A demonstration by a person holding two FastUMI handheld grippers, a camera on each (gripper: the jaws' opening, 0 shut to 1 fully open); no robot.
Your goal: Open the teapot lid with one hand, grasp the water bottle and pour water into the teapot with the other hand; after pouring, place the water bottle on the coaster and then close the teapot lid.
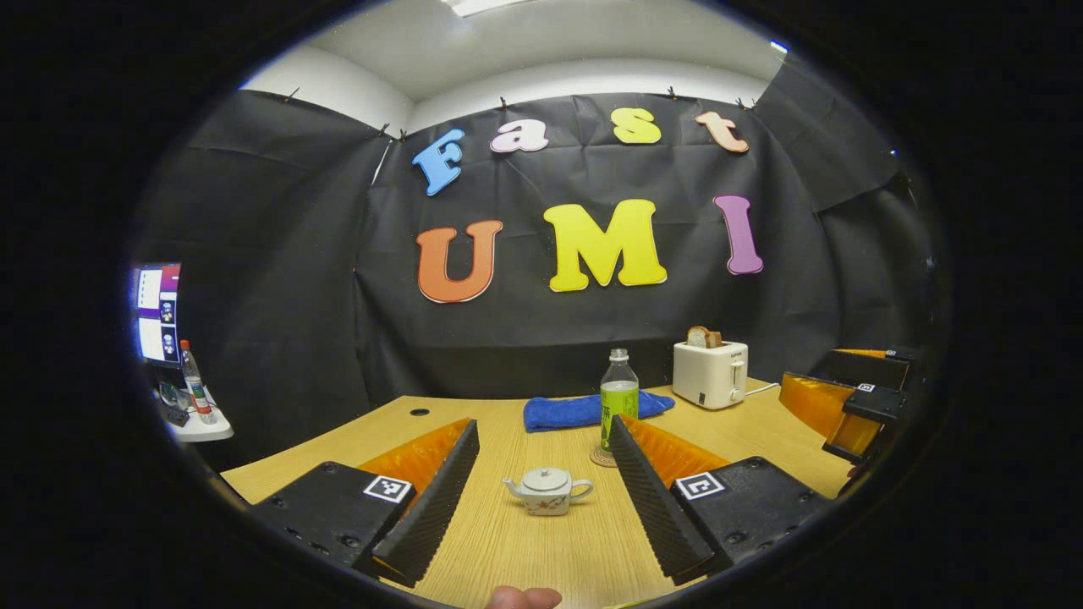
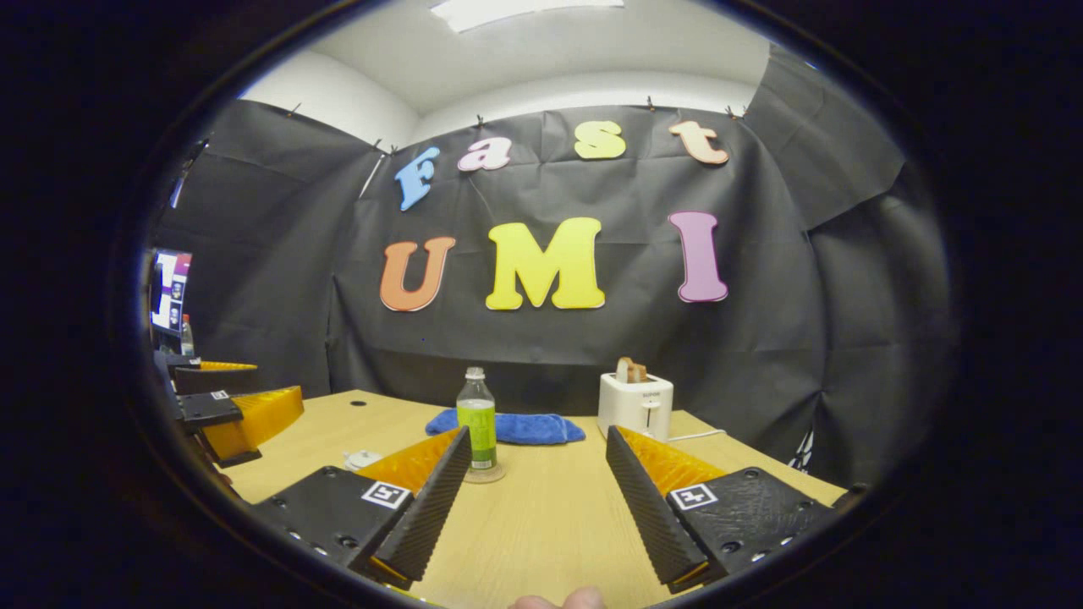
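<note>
Your left hand-held gripper (image 1: 536, 507) spreads ribbed fingers wide, empty, around a lidded ceramic teapot (image 1: 547, 491) on the wood-grain desk (image 1: 541, 550); your right hand-held gripper (image 2: 537, 507) gapes empty too, near the plastic water bottle (image 2: 477, 419) standing on its round coaster (image 2: 485, 475).

Each gripper (image 1: 541, 491) has two wedge-shaped fingers (image 1: 431, 507) with ribbed inner faces. Square printed markers (image 1: 387, 488) sit on blocky bases (image 1: 326, 507) dotted with screws.

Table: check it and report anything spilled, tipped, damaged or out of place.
Nothing stands out. The teapot sits upright with its lid on, the water bottle stands upright on the coaster, the blue towel lies behind it, and the toaster holds bread. No spill shows on the table.
</note>
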